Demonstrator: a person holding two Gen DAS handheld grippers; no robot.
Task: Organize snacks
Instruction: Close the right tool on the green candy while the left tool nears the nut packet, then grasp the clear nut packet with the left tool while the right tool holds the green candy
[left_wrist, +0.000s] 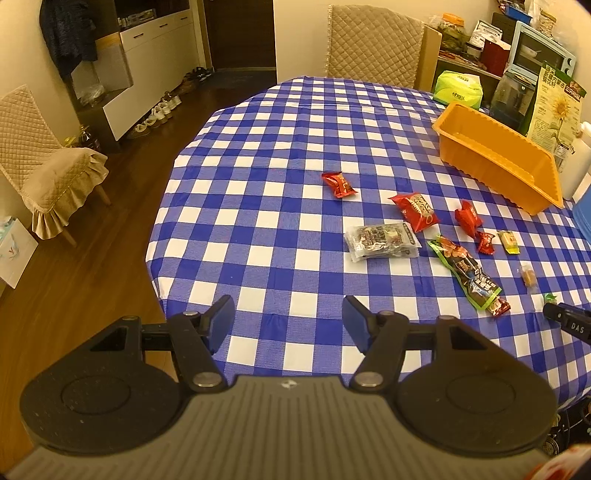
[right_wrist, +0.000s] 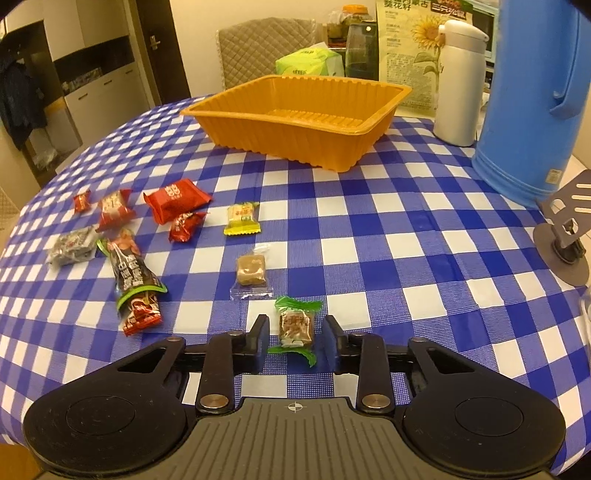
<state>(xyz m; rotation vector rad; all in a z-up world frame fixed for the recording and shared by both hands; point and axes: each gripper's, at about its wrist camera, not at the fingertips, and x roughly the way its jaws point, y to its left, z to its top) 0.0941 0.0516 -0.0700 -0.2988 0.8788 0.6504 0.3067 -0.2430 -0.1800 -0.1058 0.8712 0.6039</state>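
My right gripper (right_wrist: 295, 341) brackets a crinkly green-wrapped candy (right_wrist: 295, 325), pads not touching; left gripper (left_wrist: 288, 319) gapes empty over checked cloth (left_wrist: 295, 147).

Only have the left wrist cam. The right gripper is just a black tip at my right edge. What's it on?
Observer: The right gripper straddles the green-wrapped candy. A gap shows on each side, so the pads aren't touching it.
Operator: Candy lifted?
Observer: No, it lies on the tablecloth, the closest snack to that camera.
Operator: Anything off to its right?
Observer: A grey metal stand sits at the table's edge, nearer the camera than the blue jug.
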